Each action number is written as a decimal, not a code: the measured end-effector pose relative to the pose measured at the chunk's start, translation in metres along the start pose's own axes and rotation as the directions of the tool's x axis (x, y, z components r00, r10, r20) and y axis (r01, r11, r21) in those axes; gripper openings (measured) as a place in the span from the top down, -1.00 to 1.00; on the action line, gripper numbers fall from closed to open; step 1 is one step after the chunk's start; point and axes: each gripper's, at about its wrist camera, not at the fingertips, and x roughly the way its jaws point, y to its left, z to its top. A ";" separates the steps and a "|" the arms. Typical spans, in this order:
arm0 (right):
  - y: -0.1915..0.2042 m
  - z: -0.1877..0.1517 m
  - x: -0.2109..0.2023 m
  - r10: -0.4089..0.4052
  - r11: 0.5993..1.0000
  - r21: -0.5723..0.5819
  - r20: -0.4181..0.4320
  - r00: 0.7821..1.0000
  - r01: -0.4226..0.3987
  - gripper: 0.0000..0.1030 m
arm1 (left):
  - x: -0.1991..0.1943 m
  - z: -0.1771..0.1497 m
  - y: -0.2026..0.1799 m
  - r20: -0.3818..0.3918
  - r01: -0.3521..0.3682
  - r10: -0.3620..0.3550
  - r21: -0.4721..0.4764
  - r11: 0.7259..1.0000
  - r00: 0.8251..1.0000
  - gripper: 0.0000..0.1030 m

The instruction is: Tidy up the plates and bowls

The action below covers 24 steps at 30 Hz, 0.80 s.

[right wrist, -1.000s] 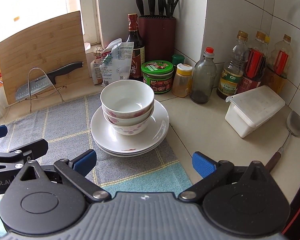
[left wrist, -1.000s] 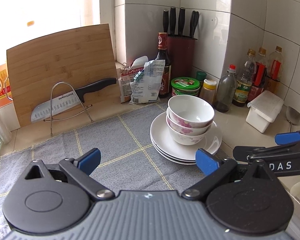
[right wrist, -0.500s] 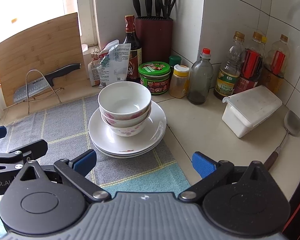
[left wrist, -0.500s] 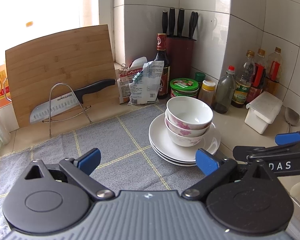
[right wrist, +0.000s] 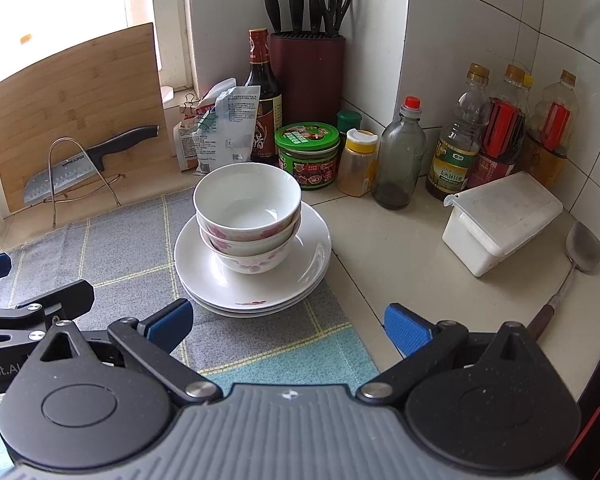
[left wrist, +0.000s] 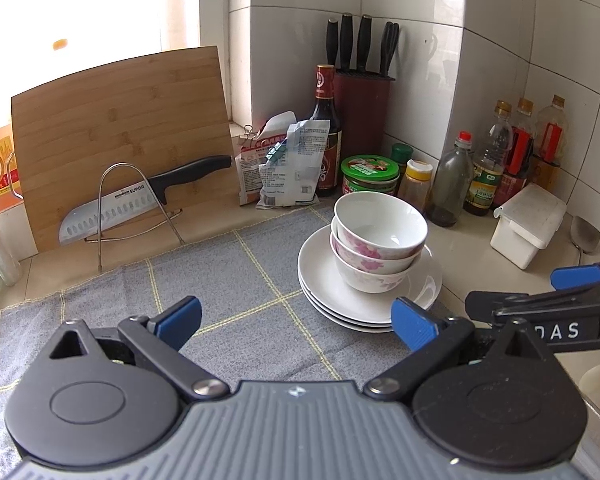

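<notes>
Three nested white bowls with pink flowers [left wrist: 380, 240] [right wrist: 247, 216] sit on a stack of three white plates [left wrist: 320, 280] [right wrist: 312, 264] at the right edge of a grey checked cloth. My left gripper [left wrist: 296, 320] is open and empty, held back over the cloth, near and left of the stack. My right gripper [right wrist: 286, 326] is open and empty, held back in front of the stack. Each gripper shows at the edge of the other's view, the right one [left wrist: 540, 300] and the left one [right wrist: 32, 300].
A bamboo cutting board [left wrist: 116, 132] and a knife on a wire stand [left wrist: 140, 200] stand at the back left. Snack bags [left wrist: 284, 164], a knife block [right wrist: 306, 76], sauce bottles [right wrist: 504, 128], jars, a white lidded box [right wrist: 500, 220] and a spatula [right wrist: 580, 252] line the back and right.
Both grippers have drawn slightly back from the stack and shifted a little; the stack sits slightly further off in both views. Both stay open and empty.
</notes>
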 end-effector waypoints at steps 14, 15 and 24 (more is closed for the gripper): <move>-0.003 0.001 0.003 -0.005 1.000 0.000 -0.008 1.000 0.005 -1.00 | 0.003 0.000 -0.003 -0.007 0.000 0.000 0.000 1.000 1.000 -0.95; -0.003 0.001 0.003 -0.005 1.000 0.000 -0.007 1.000 0.005 -1.00 | 0.003 0.000 -0.003 -0.007 0.002 -0.002 0.000 1.000 1.000 -0.95; -0.004 0.000 0.003 -0.011 1.000 0.001 -0.008 1.000 0.011 -1.00 | 0.004 0.000 -0.004 -0.007 0.005 -0.005 -0.004 1.000 1.000 -0.95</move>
